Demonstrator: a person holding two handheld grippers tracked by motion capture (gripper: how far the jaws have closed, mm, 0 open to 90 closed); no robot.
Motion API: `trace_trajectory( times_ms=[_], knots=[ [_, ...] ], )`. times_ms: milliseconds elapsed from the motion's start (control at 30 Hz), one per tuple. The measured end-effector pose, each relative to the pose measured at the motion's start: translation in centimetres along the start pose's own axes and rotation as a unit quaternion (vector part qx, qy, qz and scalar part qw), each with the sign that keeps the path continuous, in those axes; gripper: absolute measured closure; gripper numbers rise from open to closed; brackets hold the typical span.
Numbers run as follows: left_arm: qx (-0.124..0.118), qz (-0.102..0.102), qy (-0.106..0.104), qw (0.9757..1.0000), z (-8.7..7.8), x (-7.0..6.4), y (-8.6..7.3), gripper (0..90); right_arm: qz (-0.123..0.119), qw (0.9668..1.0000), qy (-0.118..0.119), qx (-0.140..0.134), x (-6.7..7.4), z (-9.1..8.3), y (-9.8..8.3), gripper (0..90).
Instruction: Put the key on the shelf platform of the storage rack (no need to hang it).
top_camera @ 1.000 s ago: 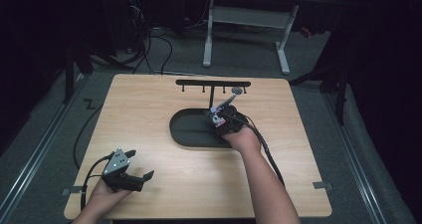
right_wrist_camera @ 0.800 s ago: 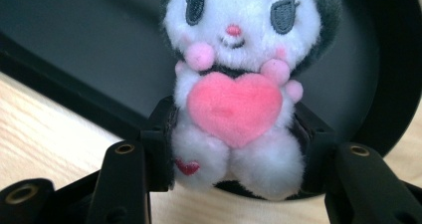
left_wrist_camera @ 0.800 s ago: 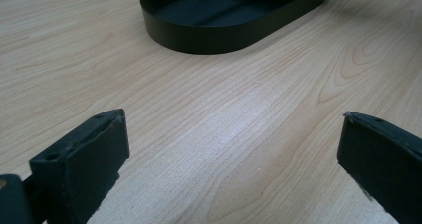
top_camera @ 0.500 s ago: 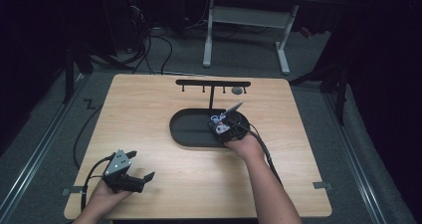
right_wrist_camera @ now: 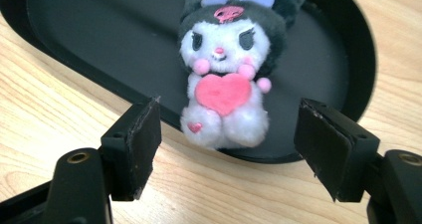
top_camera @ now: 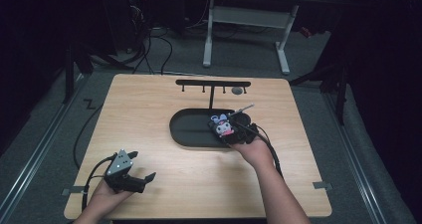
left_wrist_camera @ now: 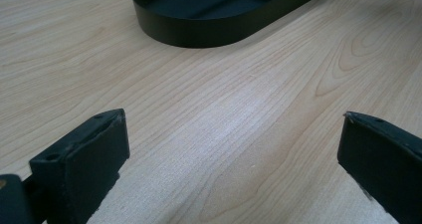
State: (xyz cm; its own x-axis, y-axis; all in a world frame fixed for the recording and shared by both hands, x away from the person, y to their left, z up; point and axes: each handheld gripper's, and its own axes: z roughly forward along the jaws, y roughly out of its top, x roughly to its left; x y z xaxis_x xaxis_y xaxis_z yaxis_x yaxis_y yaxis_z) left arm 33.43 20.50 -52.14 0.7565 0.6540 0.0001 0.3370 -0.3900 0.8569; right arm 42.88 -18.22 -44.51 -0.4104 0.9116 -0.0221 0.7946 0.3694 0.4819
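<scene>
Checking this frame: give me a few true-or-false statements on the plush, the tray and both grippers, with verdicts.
1. The right gripper clamps the plush. False: its jaws have just been opening and stand clear on both sides.
2. The plush rests in the tray. True, feet over the rim.
3. The left gripper is open, nothing between its jaws. True.
4. The tray is white. False: black.
</scene>
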Motion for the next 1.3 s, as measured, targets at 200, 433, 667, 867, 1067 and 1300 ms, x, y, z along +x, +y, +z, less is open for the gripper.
trace_trajectory(
  times_ms=[200, 433, 667, 867, 1067, 1300],
  knots=[
    [0.004, 0.003, 0.003, 1.0, 0.1, 0.0, 0.0, 0.7, 0.012, 0.9986, -0.007, -0.051, -0.6, -0.8, -1.8, 26.1],
    [0.005, 0.003, 0.004, 1.0, 0.2, -0.1, -0.1, 0.7, 0.007, 0.9951, -0.004, -0.099, -0.7, -0.7, -5.9, 25.9],
    [0.008, 0.005, 0.005, 0.9999, 0.3, -0.1, 0.0, 0.7, 0.027, 0.9896, -0.008, -0.141, -0.7, 0.1, -10.3, 21.8],
    [0.008, 0.006, 0.005, 0.9999, 0.4, -0.1, 0.0, 0.7, 0.029, 0.9833, -0.008, -0.18, 0.2, 0.1, -13.3, 19.5],
    [0.005, 0.008, 0.004, 0.9999, 0.5, -0.2, 0.2, 0.7, 0.027, 0.9777, 0.015, -0.208, 1.6, -1.0, -16.0, 17.9],
    [-0.002, 0.007, 0.001, 1.0, 0.4, -0.2, 0.3, 0.7, 0.044, 0.9759, 0.007, -0.214, 1.3, -1.2, -16.6, 18.2]
  ],
)
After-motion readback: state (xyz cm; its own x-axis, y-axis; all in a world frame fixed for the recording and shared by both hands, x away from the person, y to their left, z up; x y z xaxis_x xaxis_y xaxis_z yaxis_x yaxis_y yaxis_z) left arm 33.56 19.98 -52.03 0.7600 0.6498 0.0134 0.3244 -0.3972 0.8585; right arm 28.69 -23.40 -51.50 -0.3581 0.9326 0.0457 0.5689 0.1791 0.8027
